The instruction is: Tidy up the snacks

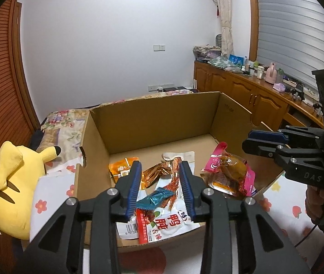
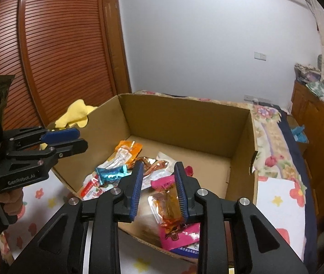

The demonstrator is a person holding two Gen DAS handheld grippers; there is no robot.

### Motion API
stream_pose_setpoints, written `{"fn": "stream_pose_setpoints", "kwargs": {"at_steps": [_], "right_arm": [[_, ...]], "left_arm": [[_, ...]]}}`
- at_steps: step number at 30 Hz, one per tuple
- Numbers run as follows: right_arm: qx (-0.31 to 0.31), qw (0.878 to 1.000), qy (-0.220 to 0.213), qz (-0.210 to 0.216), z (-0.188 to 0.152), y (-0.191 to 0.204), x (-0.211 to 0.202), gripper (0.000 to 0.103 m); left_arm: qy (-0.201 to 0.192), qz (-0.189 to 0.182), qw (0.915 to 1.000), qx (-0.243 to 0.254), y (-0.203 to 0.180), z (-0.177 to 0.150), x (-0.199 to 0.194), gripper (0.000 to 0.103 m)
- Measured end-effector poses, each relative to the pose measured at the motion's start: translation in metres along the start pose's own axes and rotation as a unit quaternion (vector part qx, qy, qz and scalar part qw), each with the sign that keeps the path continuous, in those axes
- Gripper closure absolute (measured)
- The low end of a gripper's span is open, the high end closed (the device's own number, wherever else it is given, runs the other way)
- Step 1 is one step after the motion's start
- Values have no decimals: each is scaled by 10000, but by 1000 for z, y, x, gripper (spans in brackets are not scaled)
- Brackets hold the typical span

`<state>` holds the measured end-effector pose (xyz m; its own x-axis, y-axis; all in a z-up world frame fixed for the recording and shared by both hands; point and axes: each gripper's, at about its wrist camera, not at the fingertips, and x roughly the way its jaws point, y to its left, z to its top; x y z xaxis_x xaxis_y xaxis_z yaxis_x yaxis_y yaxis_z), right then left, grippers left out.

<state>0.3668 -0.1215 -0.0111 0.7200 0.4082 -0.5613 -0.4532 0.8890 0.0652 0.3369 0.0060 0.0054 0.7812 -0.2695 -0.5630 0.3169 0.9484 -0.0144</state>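
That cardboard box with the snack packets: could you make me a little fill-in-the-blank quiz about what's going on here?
1. The snack packets lie inside a ____ box.
2. The plush toy beside the box is ____ in colour.
3. The small twisted candy wrapper is ____.
4. The left gripper and right gripper hold ____.

Missing words: cardboard; yellow; blue; nothing

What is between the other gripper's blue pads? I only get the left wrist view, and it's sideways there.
Observer: Nothing is pinched. The right gripper is open above a clear orange snack packet that lies on a pink foil packet.
Operator: Is anything hiding behind the brown cardboard box?
Observer: Yes. A crumpled blue wrapper lies at the edge of the dark bedding, past the box's right wall.
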Motion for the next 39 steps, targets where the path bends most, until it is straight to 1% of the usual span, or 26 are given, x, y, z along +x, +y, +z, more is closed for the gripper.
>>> {"fn": "stream_pose_setpoints", "kwargs": {"at_steps": [5,9,10,11,12,13,14,15,16,17,18,19,22,25,27,30,34,37,39], "right_arm": [[30,10000,-35,-23,-4,2,-7,75],[73,9999,-115,-54,-9,7,-20,72],[82,9998,-169,-84,-12,10,-28,70],[82,9998,-169,-84,-12,10,-28,69],[84,9997,-213,-125,-14,15,-38,66],[84,9997,-213,-125,-14,15,-38,64],[87,9995,-265,-156,-16,19,-47,61],[87,9995,-265,-156,-16,19,-47,60],[68,9992,-338,-204,-18,24,-58,58],[68,9992,-338,-204,-18,24,-58,56],[59,9990,-376,-227,-19,26,-63,54],[51,9988,-420,-248,-20,29,-68,52],[48,9980,-553,-312,-23,37,-86,47],[37,9971,-654,-377,-26,44,-101,43],[18,9963,-731,-444,-28,49,-110,41],[19,9945,-900,-543,-30,57,-130,36],[0,9928,-1023,-626,-32,64,-142,23],[-62,9902,-1162,-767,-34,72,-153,16],[-75,9891,-1232,-801,-35,76,-160,15]], "left_arm": [[-85,148,9999,-10,-2,-4,-10,61],[-183,248,9995,-25,-6,-9,-26,54],[-222,280,9994,-27,-7,-11,-32,54],[-252,299,9992,-28,-9,-13,-37,53],[-273,311,9991,-29,-10,-14,-42,52],[-305,331,9990,-36,-11,-15,-48,51],[-345,365,9987,-44,-11,-17,-54,46],[-398,399,9984,-51,-13,-18,-61,43],[-481,440,9979,-65,-14,-20,-69,41],[-534,461,9975,-81,-14,-21,-75,35],[-604,475,9970,-98,-15,-22,-82,33],[-669,491,9965,-108,-16,-23,-89,33],[-766,606,9952,-101,-19,-25,-107,30],[-874,755,9933,-27,-26,-28,-123,23],[-1023,836,9912,19,-31,-31,-135,17],[-1187,944,9884,16,-38,-34,-150,13],[-1253,1051,9865,14,-47,-37,-162,11],[-1291,1139,9851,15,-52,-38,-168,9],[-1308,1133,9849,-24,-54,-40,-174,8]]}}
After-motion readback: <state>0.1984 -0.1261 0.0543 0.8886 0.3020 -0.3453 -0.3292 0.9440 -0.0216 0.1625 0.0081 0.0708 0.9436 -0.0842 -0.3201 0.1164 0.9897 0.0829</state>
